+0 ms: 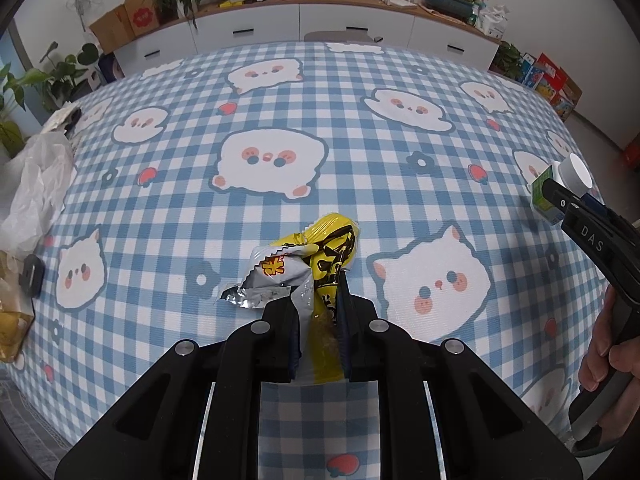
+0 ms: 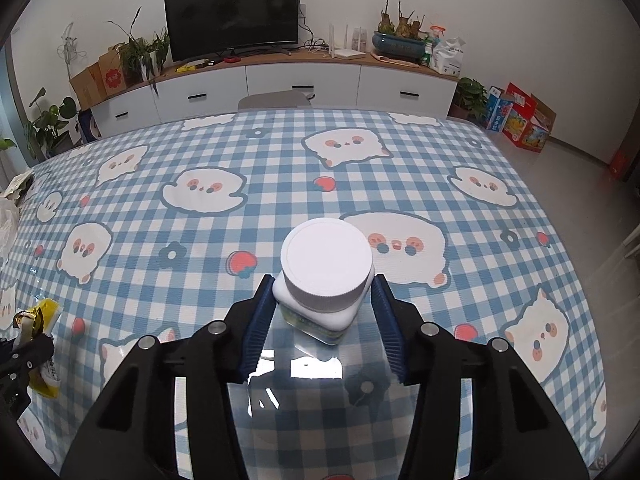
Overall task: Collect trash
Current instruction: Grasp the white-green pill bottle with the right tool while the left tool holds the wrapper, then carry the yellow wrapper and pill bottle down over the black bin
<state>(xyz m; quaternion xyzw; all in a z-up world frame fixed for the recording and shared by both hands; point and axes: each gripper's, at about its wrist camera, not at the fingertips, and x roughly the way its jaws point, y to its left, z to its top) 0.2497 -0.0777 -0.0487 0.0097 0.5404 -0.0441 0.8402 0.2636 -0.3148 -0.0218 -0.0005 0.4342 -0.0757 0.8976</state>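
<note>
My left gripper [image 1: 319, 304] is shut on crumpled snack wrappers [image 1: 320, 252], one yellow and one silver, held above the checked tablecloth. The wrappers also show at the left edge of the right wrist view [image 2: 42, 316]. My right gripper [image 2: 322, 304] is shut on a white plastic bottle [image 2: 326, 264] with a wide white screw cap and a green label, held upright over the table. In the left wrist view the same bottle [image 1: 572, 178] and right gripper [image 1: 560, 196] sit at the far right.
A blue-and-white checked tablecloth [image 1: 280, 112] with cartoon animals covers the table. A crumpled white plastic bag [image 1: 36, 192] lies at the table's left edge. A white sideboard [image 2: 300, 84] with a monitor [image 2: 232, 14], plants and boxes stands behind the table.
</note>
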